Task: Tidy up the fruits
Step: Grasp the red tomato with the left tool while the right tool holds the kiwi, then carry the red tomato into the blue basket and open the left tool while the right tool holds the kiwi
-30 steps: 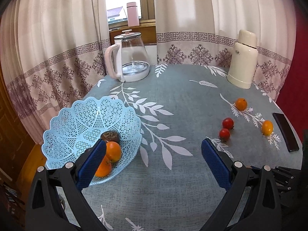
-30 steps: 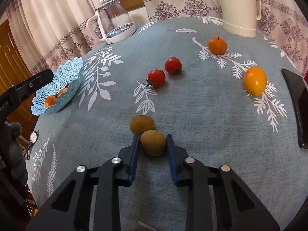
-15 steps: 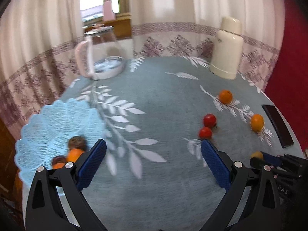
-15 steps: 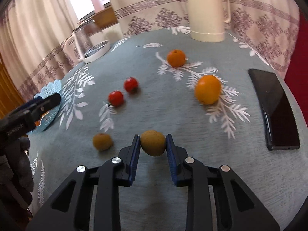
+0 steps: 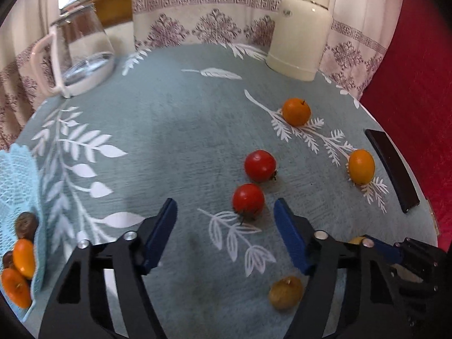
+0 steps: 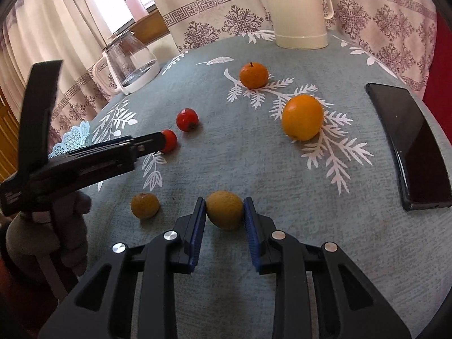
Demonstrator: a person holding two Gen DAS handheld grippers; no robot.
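Observation:
My right gripper is shut on a yellow-brown fruit low over the cloth. A second such fruit lies to its left. My left gripper is open, and the nearer tomato sits between its fingers, close to the right one. Beyond it are another tomato and two oranges. The blue lattice basket at far left holds oranges and a brown fruit.
A glass kettle stands at the back left and a cream thermos at the back right. A black phone lies along the table's right edge. A gloved hand holds the left gripper.
My left gripper has swung right, away from the basket, up to the tomatoes, and its fingers stand closer together. My right gripper has kept its fruit and drawn away from the second brown fruit.

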